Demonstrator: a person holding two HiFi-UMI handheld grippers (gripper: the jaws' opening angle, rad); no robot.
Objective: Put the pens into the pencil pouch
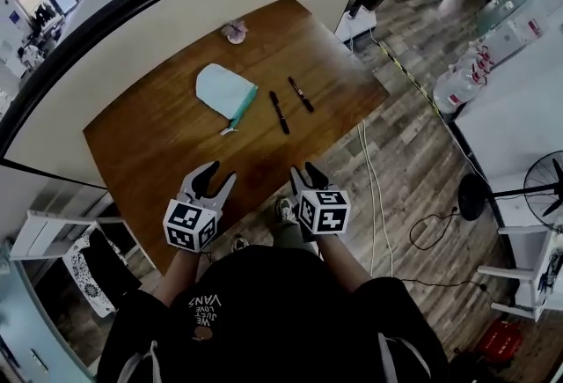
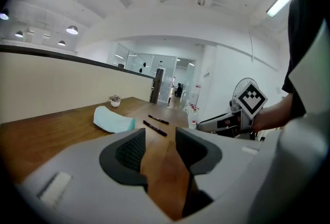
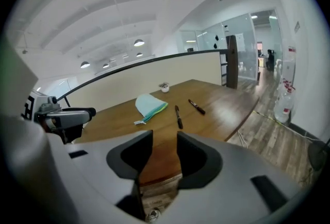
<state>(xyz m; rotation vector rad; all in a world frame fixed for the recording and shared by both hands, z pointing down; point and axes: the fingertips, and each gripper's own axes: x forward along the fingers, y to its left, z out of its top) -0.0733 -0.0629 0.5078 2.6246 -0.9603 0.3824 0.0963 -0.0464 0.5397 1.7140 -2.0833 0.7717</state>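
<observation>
Wooden worktop [image 1: 158, 152], dark brown, set against a cream partition [image 1: 158, 38]; plank floor [image 1: 396, 170] open on the right hand-held gripper's side

1. Left hand-held gripper [image 1: 220, 175]: jaws well apart, nothing between them, poised at the worktop's near edge
2. Right hand-held gripper [image 1: 305, 172]: jaws likewise spread and empty, at the same edge, partly over the floor
3. Pencil pouch [image 1: 225, 91]: pale mint, lying flat, well ahead of the left hand-held gripper; teal zip side turned toward the pens, probably to shorten the transfer; whether the zip is open cannot be told
4. First pen [image 1: 279, 112] and second pen [image 1: 301, 94]: black, roughly parallel, not touching, well ahead of the right hand-held gripper, the first near the pouch
5. Small potted plant [image 1: 235, 33]: beyond the pouch, at the far edge

Clearance: bare wood lies between both hand-held grippers and the items; the approach looks unobstructed, with spare room around each pen for jaws to straddle it
</observation>
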